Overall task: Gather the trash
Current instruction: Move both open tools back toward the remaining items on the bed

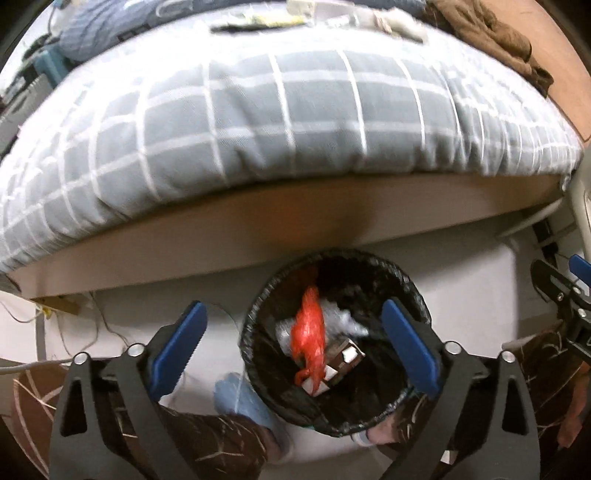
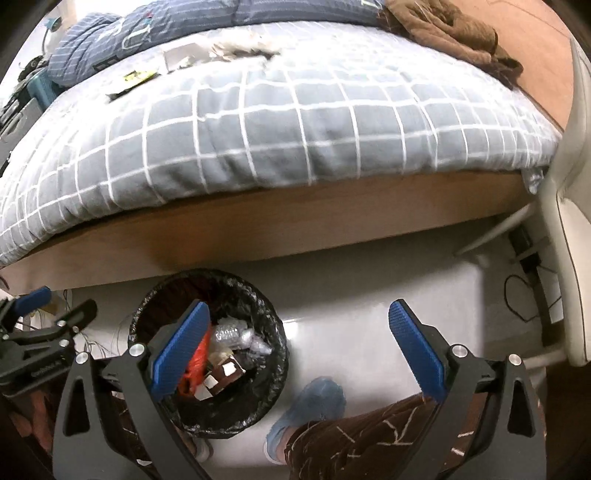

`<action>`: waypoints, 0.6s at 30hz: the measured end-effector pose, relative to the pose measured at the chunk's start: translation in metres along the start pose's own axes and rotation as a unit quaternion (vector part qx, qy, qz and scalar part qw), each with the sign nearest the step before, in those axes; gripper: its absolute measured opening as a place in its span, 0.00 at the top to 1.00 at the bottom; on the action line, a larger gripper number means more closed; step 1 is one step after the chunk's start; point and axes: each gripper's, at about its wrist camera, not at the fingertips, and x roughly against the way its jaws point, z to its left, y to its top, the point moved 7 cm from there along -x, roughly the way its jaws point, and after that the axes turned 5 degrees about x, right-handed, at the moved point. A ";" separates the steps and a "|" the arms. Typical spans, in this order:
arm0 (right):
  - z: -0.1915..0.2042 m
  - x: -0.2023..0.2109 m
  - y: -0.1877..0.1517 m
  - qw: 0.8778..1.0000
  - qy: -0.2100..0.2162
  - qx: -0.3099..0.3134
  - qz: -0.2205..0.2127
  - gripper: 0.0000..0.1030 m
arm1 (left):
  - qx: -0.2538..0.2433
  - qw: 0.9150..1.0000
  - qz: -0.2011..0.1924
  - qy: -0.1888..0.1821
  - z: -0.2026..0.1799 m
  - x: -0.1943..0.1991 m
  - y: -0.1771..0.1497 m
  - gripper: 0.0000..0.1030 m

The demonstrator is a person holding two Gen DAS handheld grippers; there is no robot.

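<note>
A round bin with a black liner [image 1: 258,306] stands on the pale floor against the bed frame. Inside lie a red plastic bag [image 1: 309,332], crumpled clear wrapping and a brown-and-white carton. My left gripper [image 1: 293,306] hangs right above the bin, open, with nothing between its blue pads. My right gripper [image 2: 299,306] is open too and empty; its left finger overlaps the bin [image 2: 273,321], its right finger is over bare floor. On the bed lie a yellow-black wrapper [image 2: 136,77], a small box [image 2: 181,55] and crumpled paper [image 2: 240,48].
A grey checked duvet [image 2: 277,122] covers the bed, with a brown garment [image 2: 454,33] at its far right. A white chair [image 2: 569,221] and cables stand to the right. The person's feet in blue shoe covers [image 2: 314,406] are beside the bin.
</note>
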 end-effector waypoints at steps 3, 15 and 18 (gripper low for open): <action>0.007 0.009 0.012 1.000 0.002 0.013 -0.016 0.09 | -0.002 1.000 -0.024 0.012 0.008 0.016 0.013 0.06; 0.026 0.051 0.056 0.997 0.013 0.030 -0.075 0.07 | 0.031 0.997 -0.072 0.008 0.035 0.071 0.056 0.06; 0.030 0.058 0.066 0.996 0.014 0.035 -0.086 0.07 | 0.033 0.996 -0.080 0.008 0.040 0.079 0.061 0.06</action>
